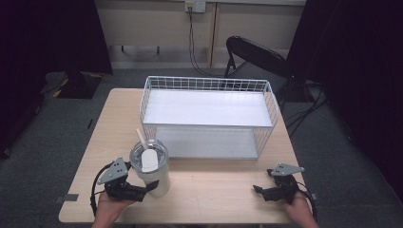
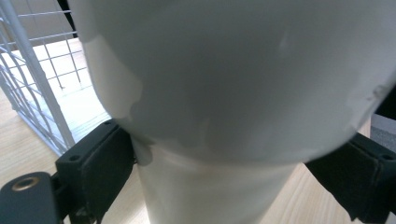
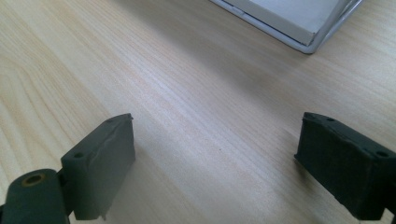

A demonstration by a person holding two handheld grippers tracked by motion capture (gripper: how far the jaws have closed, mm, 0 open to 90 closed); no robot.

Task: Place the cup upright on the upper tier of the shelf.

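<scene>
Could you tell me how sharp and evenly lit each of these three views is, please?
High view: even light on the table, dark curtains at both sides, slightly soft. Left gripper view: the white tumbler sits so close it is blurred, with patchy shading across it. Right gripper view: wood grain is crisp, the jaws are a little soft, and a faint shadow falls beside the rack.

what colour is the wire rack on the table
White: the wire rack has white mesh walls and pale shelves, clearest in the high view.
</scene>
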